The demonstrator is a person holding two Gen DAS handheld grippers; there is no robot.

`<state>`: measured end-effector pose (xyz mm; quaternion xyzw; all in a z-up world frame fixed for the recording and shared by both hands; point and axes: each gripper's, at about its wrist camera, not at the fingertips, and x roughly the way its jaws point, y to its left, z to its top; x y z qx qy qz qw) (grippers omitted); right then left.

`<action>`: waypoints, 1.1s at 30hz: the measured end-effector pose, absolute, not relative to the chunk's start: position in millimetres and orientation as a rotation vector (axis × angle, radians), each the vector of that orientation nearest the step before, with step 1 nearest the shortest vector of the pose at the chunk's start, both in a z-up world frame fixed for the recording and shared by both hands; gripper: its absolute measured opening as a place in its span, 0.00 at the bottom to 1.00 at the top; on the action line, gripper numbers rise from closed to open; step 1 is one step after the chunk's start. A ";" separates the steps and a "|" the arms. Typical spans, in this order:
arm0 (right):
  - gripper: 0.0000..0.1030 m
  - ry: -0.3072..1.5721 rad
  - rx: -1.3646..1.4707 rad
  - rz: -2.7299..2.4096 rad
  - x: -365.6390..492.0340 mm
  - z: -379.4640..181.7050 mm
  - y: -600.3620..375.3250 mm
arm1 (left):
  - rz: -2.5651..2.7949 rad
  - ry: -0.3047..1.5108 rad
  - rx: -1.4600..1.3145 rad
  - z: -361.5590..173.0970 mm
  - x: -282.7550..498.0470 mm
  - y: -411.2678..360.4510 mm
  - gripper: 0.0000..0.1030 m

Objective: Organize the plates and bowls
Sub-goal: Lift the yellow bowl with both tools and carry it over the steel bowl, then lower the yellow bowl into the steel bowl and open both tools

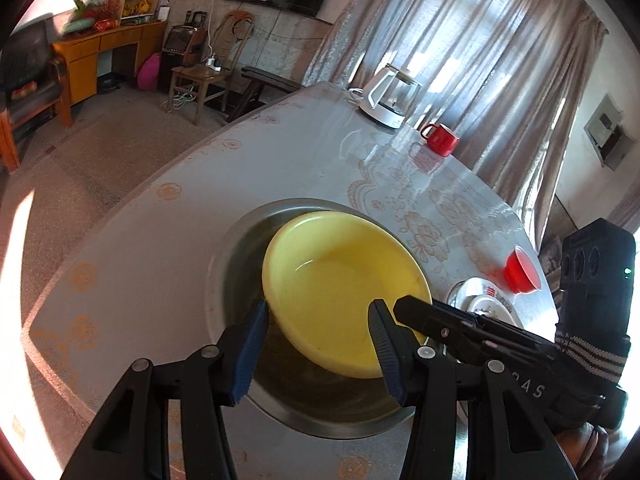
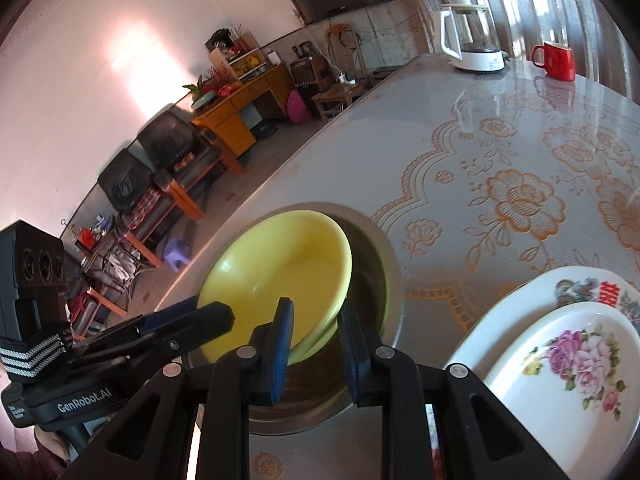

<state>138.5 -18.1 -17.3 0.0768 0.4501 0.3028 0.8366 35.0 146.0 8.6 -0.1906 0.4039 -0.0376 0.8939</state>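
A yellow bowl point(image 1: 340, 292) sits tilted inside a larger steel bowl point(image 1: 236, 256) on the table. My left gripper point(image 1: 318, 312) is open, its fingers astride the yellow bowl's near rim. My right gripper point(image 2: 314, 316) straddles the yellow bowl's point(image 2: 280, 276) rim on the other side, one finger inside and one outside, the jaws narrow but apart; I cannot tell if they pinch it. The steel bowl point(image 2: 380, 256) shows behind. Two flowered white plates point(image 2: 568, 356) lie stacked at the right.
A red small bowl point(image 1: 520, 272) sits by the plates point(image 1: 484, 304). A white kettle point(image 1: 390, 96) and a red mug point(image 1: 440, 138) stand at the table's far end. The table's left edge drops to the floor with chairs and a cabinet beyond.
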 end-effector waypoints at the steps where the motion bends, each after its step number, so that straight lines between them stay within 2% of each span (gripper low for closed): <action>1: 0.22 0.959 0.159 0.643 139.0 -19.0 -15.5 | -0.070 0.835 -0.384 9.9 36.0 144.6 0.50; 33: 0.25 0.956 0.164 0.603 136.7 -23.2 -19.0 | -0.117 0.867 -0.301 0.2 34.5 124.5 0.52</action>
